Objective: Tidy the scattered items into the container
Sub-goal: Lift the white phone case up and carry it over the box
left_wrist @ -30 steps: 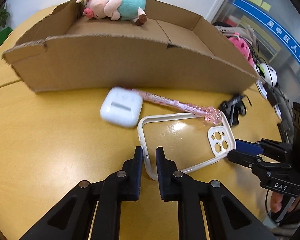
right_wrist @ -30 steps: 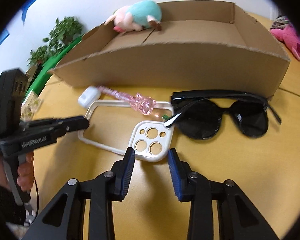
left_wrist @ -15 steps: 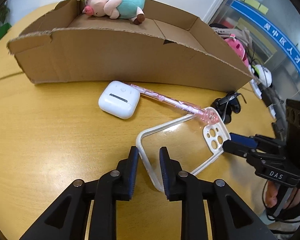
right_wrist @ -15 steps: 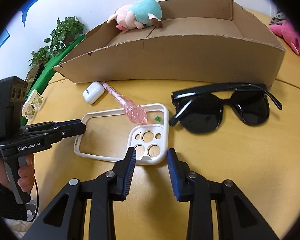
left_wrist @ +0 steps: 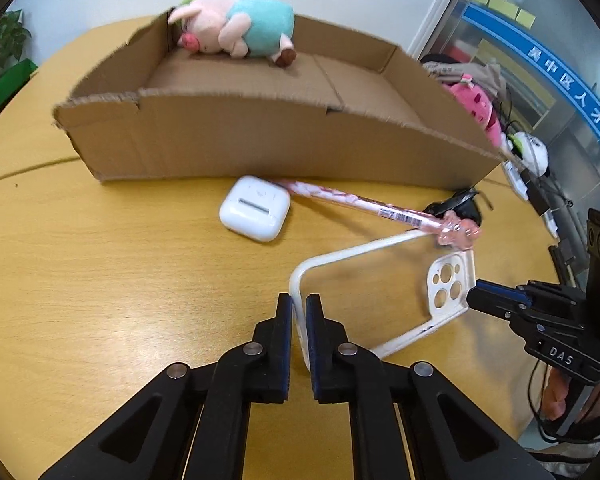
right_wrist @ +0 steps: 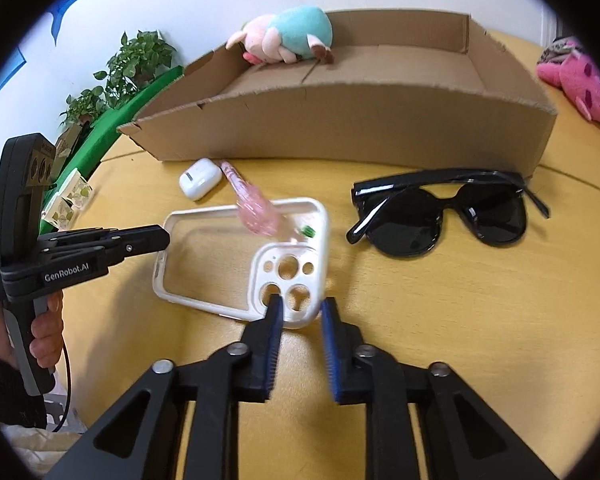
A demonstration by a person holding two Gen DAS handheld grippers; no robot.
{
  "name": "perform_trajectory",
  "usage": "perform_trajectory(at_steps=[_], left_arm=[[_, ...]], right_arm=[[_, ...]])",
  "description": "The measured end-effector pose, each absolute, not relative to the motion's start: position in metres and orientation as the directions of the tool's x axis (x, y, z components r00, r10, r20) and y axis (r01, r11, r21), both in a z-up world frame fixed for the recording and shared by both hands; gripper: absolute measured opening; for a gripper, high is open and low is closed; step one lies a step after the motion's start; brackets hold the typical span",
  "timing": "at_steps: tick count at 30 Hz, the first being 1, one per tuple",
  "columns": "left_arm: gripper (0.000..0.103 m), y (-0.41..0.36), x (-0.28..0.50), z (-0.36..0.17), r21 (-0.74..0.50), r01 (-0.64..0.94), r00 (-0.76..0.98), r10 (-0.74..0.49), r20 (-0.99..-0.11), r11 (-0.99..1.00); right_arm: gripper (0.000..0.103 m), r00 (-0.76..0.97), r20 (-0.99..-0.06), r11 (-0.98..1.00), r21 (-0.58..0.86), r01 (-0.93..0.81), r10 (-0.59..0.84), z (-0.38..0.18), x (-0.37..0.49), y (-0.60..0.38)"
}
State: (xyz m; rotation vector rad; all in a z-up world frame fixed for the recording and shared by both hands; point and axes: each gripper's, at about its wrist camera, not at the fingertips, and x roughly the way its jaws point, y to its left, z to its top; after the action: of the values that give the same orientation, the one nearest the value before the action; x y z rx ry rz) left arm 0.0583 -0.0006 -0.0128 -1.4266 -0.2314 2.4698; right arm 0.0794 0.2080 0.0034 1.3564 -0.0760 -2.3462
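Observation:
A white-rimmed clear phone case (left_wrist: 448, 280) (right_wrist: 212, 256) is held at both ends, its near end tilted up off the table. My left gripper (left_wrist: 299, 312) (right_wrist: 162, 238) is closing, pads pressed on the case's short rim. My right gripper (right_wrist: 300, 308) (left_wrist: 474, 294) is closing on the camera corner. A pink pen (left_wrist: 360, 202) (right_wrist: 256, 208) rests across the case. A white earbud case (left_wrist: 255, 207) (right_wrist: 200, 178) and black sunglasses (right_wrist: 440, 216) lie before the cardboard box (left_wrist: 260, 140) (right_wrist: 360, 120), which holds a plush pig (left_wrist: 236, 26) (right_wrist: 288, 34).
The round wooden table (left_wrist: 100, 280) stretches wide on the left. A pink plush toy (right_wrist: 576, 80) lies at the right beyond the box. Potted plants (right_wrist: 140, 60) stand past the table's left edge. A person's hand (right_wrist: 44, 328) grips the left handle.
Both pairs of jaws have narrowed onto the phone case. The case's left end has come up off the table and tilted, shifting the pen's charm end with it.

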Motion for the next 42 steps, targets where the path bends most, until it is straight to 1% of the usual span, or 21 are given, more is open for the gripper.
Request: perform_trajectory(at_steps=[1,4,12,22,28,35,42], left_arm=[[0.006,-0.001,0.061,-0.007,-0.275,-0.162,-0.485,0.319,-0.814,-0.948],[0.006,0.004,0.066,0.01,-0.253,-0.179,-0.527,0.309,-0.792,-0.951],[0.006,0.006,0.07,0.047,-0.259,-0.208,-0.605,0.332,-0.724,-0.943],[0.006,0.011,0.06,0.121,-0.227,-0.275,-0.736,0.356,-0.575,-0.934],[0.006,0.017,0.04,0.157,-0.185,-0.309,-0.783,0.36,-0.507,-0.933],[0.006,0.03,-0.009,0.179,-0.153,-0.35,-0.79,0.379,-0.482,-0.924],[0.004,0.033,-0.084,0.178,-0.197,-0.351,-0.762,0.402,-0.507,-0.915]], right_arm=[[0.009,-0.442,-0.809,-0.907,0.252,0.337,-0.388,0.008,0.082,0.209],[0.008,-0.469,-0.795,-0.908,0.236,0.345,-0.385,0.018,0.088,0.209],[0.007,-0.548,-0.744,-0.915,0.225,0.334,-0.383,0.04,0.096,0.214],[0.007,-0.68,-0.639,-0.926,0.156,0.343,-0.359,0.096,0.082,0.214],[0.007,-0.734,-0.584,-0.931,0.116,0.347,-0.346,0.127,0.06,0.216],[0.006,-0.777,-0.542,-0.945,0.124,0.304,-0.321,0.153,0.007,0.235],[0.006,-0.777,-0.551,-0.952,0.139,0.274,-0.304,0.159,-0.056,0.25]])
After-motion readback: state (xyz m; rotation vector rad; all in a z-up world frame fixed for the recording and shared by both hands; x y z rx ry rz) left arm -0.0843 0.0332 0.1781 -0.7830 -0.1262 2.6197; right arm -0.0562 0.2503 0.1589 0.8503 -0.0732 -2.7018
